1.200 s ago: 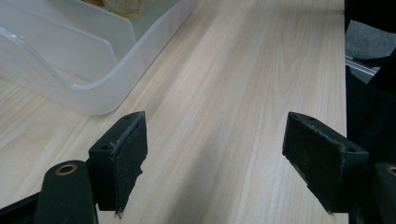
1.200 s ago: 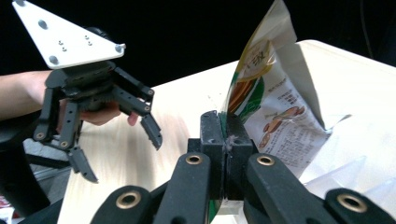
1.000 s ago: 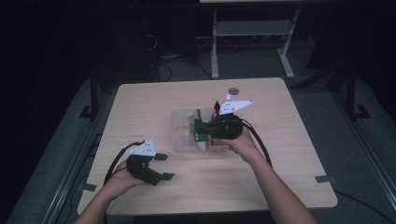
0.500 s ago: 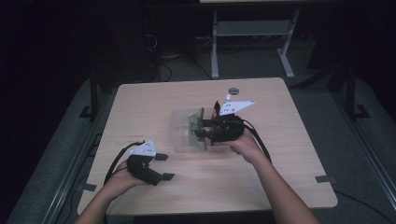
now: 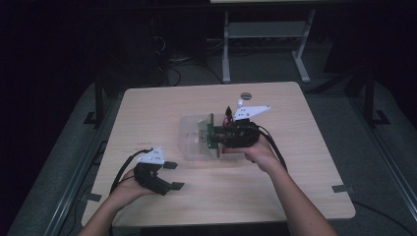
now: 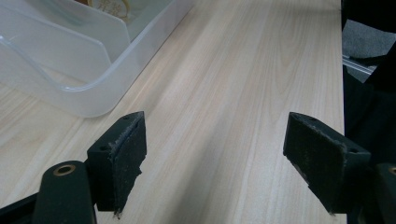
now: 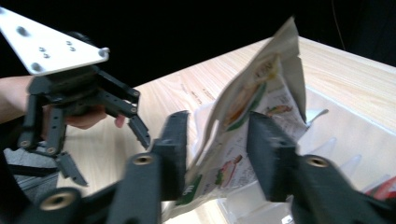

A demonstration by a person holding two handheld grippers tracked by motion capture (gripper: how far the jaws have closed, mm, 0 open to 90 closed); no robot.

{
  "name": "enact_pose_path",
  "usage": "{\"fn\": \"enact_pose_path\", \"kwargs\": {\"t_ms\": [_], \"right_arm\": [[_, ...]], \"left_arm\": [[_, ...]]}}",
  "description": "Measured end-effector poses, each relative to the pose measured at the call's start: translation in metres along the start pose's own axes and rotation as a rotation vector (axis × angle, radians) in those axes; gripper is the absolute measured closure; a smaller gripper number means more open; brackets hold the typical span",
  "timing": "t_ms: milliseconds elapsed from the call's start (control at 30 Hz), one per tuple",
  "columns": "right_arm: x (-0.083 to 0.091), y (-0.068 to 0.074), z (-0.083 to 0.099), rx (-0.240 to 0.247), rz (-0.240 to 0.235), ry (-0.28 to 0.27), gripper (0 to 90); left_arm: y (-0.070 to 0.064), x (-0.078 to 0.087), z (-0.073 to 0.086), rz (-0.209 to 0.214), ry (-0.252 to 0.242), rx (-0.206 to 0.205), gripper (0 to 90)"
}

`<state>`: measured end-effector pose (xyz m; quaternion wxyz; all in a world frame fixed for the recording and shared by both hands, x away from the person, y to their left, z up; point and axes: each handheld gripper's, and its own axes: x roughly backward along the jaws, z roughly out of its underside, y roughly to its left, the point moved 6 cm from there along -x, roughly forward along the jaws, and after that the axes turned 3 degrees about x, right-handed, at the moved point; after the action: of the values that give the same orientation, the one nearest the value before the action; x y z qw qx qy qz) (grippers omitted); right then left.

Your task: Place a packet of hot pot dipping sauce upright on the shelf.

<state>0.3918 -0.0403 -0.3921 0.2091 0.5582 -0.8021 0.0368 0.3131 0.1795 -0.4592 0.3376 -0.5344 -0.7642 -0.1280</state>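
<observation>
A printed snack packet [image 5: 209, 133] stands upright over the clear plastic bin [image 5: 189, 147] at mid-table. My right gripper [image 5: 216, 136] comes from the right and is shut on it. In the right gripper view the packet [image 7: 261, 93] sits between the two black jaws of my right gripper [image 7: 217, 149], above the bin's wall [image 7: 345, 135]. My left gripper [image 5: 172, 175] rests near the table's front left, open and holding nothing. The left gripper view has its jaws [image 6: 215, 158] wide apart over bare wood, with the bin's corner [image 6: 70, 70] ahead to the left.
A small round object [image 5: 245, 95] lies near the table's far edge. A metal stand [image 5: 265, 29] is on the floor beyond the table. The left gripper [image 7: 112, 158] appears across the bin in the right gripper view. The table's right edge [image 6: 343, 70] is close.
My right gripper has risen slightly with the packet over the bin. The left gripper has stayed where it was, still open.
</observation>
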Motion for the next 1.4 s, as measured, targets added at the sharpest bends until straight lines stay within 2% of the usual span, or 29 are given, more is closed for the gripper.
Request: {"fn": "enact_pose_path", "kwargs": {"t_ms": [200, 400, 467, 533, 633, 700, 767, 833, 933, 1100, 1233, 1400], "right_arm": [[-0.001, 0.002, 0.002, 0.010, 0.006, 0.018, 45.8], [0.011, 0.009, 0.006, 0.020, 0.001, 0.037, 39.4], [0.017, 0.011, 0.008, 0.021, 0.000, 0.036, 38.0], [0.022, 0.014, 0.010, 0.029, -0.001, 0.035, 36.7], [0.029, 0.017, 0.013, 0.036, -0.002, 0.044, 35.5], [0.034, 0.019, 0.015, 0.031, -0.001, 0.045, 35.0], [0.038, 0.021, 0.018, 0.041, -0.001, 0.048, 34.2], [0.042, 0.023, 0.021, 0.038, -0.001, 0.051, 33.8], [0.045, 0.026, 0.027, 0.034, -0.006, 0.062, 33.4], [0.041, 0.028, 0.033, 0.029, -0.025, 0.082, 33.3], [0.037, 0.030, 0.035, 0.032, -0.041, 0.092, 33.2], [0.036, 0.032, 0.037, 0.027, -0.050, 0.098, 33.1]], "left_arm": [[0.000, 0.000, -0.001, -0.002, -0.006, 0.003, 20.7], [0.001, 0.003, -0.005, -0.019, -0.029, -0.001, 21.6], [0.002, 0.006, -0.011, -0.030, -0.054, 0.005, 25.4], [0.004, 0.010, -0.018, -0.050, -0.083, 0.019, 34.1], [0.012, 0.016, -0.032, -0.092, -0.120, 0.037, 53.3], [0.018, 0.019, -0.040, -0.119, -0.125, 0.054, 67.2], [0.025, 0.020, -0.048, -0.121, -0.134, 0.064, 80.2], [0.032, 0.020, -0.056, -0.134, -0.140, 0.070, 89.5], [0.046, 0.018, -0.069, -0.171, -0.137, 0.056, 89.7], [0.073, 0.008, -0.092, -0.207, -0.154, 0.077, 89.7], [0.096, -0.009, -0.104, -0.229, -0.132, 0.097, 89.7], [0.113, -0.032, -0.111, -0.236, -0.085, 0.110, 89.7]]}}
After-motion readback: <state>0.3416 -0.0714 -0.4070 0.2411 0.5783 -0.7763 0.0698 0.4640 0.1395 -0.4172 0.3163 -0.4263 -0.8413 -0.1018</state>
